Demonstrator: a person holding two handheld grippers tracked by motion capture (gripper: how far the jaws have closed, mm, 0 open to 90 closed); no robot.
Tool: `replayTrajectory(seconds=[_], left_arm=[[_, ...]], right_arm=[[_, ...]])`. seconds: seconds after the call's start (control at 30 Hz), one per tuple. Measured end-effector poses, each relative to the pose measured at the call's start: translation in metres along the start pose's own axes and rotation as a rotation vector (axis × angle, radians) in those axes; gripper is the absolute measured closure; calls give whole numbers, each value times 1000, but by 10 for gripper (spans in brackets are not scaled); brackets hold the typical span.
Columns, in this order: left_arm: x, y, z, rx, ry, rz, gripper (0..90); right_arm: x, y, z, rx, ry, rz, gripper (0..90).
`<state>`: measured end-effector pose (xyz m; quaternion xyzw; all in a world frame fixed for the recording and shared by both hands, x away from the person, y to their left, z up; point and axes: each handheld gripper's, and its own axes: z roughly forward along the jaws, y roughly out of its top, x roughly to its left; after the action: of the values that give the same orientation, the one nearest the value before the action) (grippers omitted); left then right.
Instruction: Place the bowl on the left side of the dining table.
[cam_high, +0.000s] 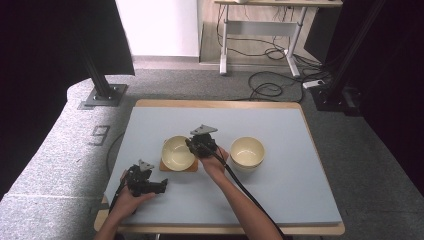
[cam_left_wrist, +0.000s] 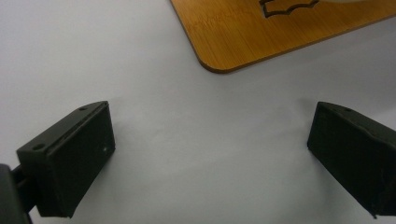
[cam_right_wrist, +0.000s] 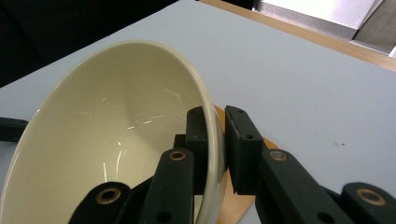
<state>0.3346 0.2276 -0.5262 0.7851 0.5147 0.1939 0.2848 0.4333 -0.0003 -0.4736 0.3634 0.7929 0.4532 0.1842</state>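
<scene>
1. Cream round ceramic bowl (cam_high: 178, 152) sat on a square wooden coaster (cam_high: 192, 166) at the counter's (cam_high: 300, 190) centre, its three-o'clock rim clenched by the right gripper (cam_right_wrist: 216, 140).
2. The left gripper (cam_left_wrist: 210, 154), at seven o'clock, had its fingers (cam_left_wrist: 79, 154) released, grasping nothing.

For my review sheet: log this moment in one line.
right gripper: shut on bowl rim, over wooden coaster | left gripper: open, empty

A second cream bowl (cam_high: 247, 151) stood apart on the bench's grey mat (cam_high: 280, 190). Beyond, cables (cam_high: 270, 87) lay on carpet beneath a white-legged desk (cam_high: 225, 45).
</scene>
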Motion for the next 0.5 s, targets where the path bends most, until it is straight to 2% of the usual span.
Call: replayTrajectory(seconds=[0.33,0.4,0.5], left_arm=[[0,0,0,-2,-1,-4,8],[0,0,0,-2,0,-3,8],[0,0,0,-2,0,-4,8]], right_arm=[[0,-3,15,26,9,3,803],[-3,-4,18,20,15,30,802],[-5,-5,19,13,23,41,795]])
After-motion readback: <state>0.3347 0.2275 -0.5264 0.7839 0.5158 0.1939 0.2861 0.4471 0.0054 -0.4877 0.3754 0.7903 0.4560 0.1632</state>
